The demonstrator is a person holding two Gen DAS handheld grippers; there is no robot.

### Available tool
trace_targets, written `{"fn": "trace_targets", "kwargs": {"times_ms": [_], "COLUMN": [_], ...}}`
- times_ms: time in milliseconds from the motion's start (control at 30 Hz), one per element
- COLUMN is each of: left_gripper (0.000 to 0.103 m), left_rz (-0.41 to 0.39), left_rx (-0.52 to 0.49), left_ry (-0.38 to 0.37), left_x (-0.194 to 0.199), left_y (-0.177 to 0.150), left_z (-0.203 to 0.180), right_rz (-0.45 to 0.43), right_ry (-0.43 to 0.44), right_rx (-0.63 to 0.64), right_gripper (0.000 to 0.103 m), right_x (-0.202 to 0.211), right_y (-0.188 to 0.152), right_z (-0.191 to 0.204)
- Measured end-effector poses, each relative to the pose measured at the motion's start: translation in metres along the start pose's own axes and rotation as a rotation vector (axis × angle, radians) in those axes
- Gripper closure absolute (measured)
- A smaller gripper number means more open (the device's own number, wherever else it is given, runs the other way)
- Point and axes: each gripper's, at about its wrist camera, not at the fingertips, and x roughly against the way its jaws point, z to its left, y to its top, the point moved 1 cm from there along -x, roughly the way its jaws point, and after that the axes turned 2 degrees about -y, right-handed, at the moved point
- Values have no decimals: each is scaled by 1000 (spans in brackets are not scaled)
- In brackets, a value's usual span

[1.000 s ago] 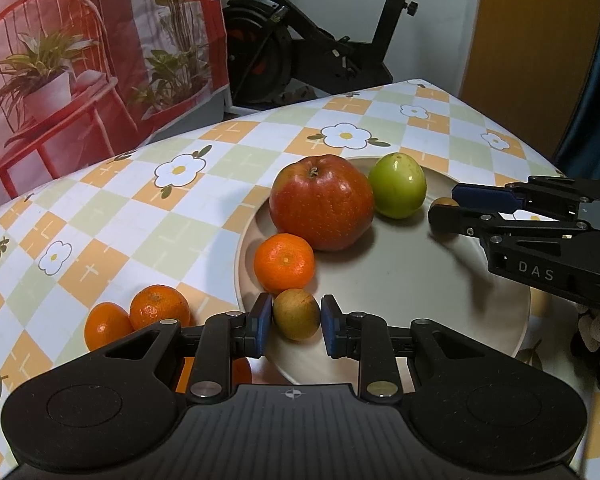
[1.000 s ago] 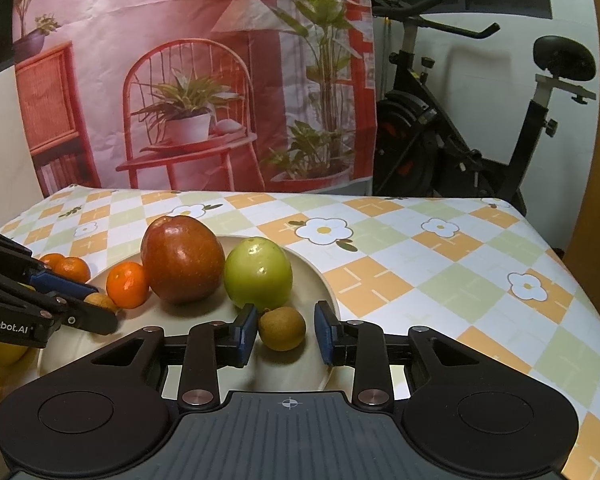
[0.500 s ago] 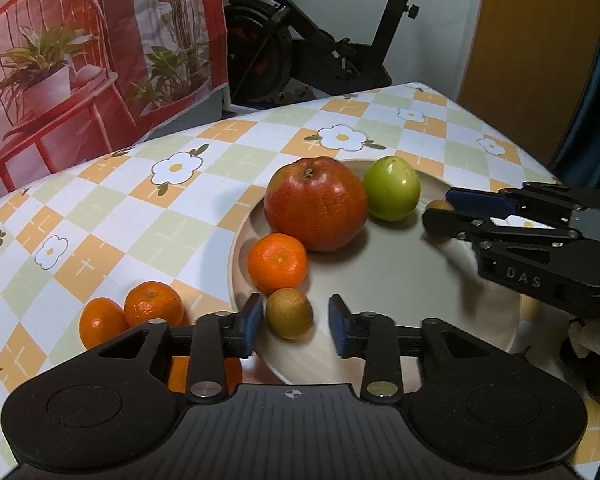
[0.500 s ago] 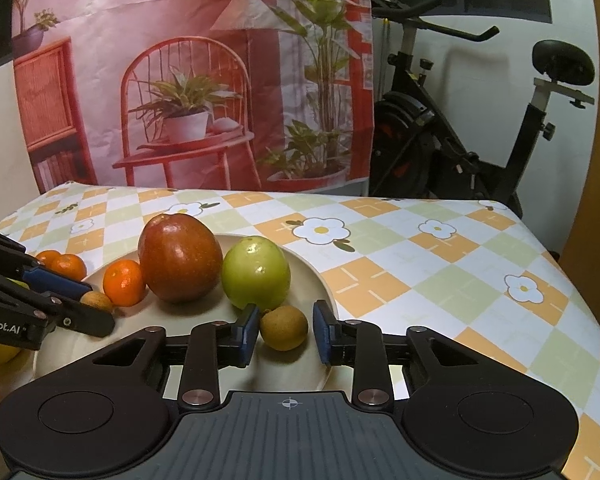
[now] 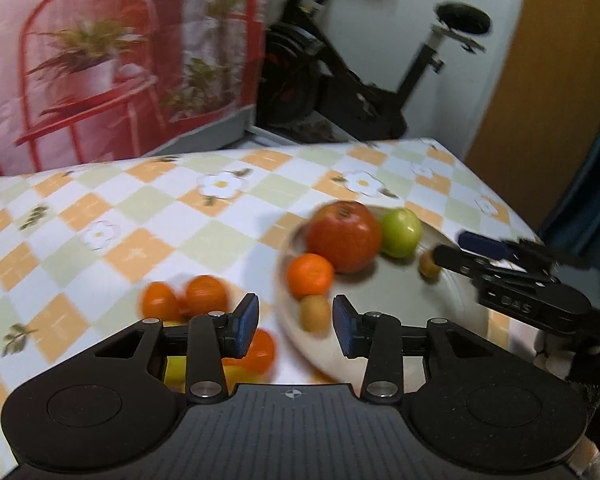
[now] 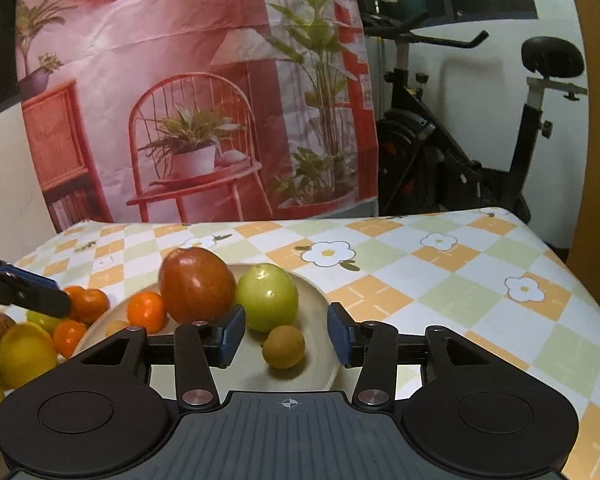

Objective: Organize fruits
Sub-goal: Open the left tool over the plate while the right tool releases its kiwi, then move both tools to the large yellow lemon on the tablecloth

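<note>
A: Left gripper [image 5: 294,326] tilts steeply down over the table, its ribbed black body filling six o'clock of its own view, blue pads standing apart with nothing pressed between them. The small brown round fruit [image 5: 315,313] lies free on the round beige plate [image 5: 380,344], just ahead of the gap and nearer the right pad.

B: Right gripper [image 6: 286,334] sits flatter, nose only gently down, and its jaws are opening. A second small brown fruit [image 6: 283,346] rests loose between the pads, touching neither, at the plate's near edge.

A: On the plate, at twelve o'clock from that fruit, the smooth glossy green apple [image 6: 266,297]. At ten o'clock the big red apple [image 6: 196,284], skin shiny with darker streaks. Beside it at nine o'clock a dimpled orange mandarin [image 6: 147,311].

B: From the left view the right gripper's matte black fingers reach in from three o'clock, tips beside that second brown fruit.

A: Off the plate, on the checked orange, green and white tablecloth with daisy prints [image 5: 148,216], two more mandarins [image 5: 188,298] sit touching at nine o'clock of the plate. The left view is motion-blurred, so finer texture there can't be read
</note>
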Motion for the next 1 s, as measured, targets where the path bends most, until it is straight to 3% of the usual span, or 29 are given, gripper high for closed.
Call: {"fn": "trace_targets", "kwargs": {"times_ms": [367, 833, 1000], "left_gripper": [60, 60, 60], "left_rz": [-25, -46, -51], "left_rx": [140, 220, 232], "left_ry": [86, 71, 61], "left_x": [44, 73, 77], "left_y": [-11, -48, -59], "left_z": [61, 96, 98], "right_rz": [21, 145, 174], "right_ry": [55, 179, 209], "right_rx": [-85, 17, 40], "right_gripper": [59, 54, 43], "right_x": [24, 35, 40], "right_y": [3, -13, -16], "right_z": [40, 130, 150]}}
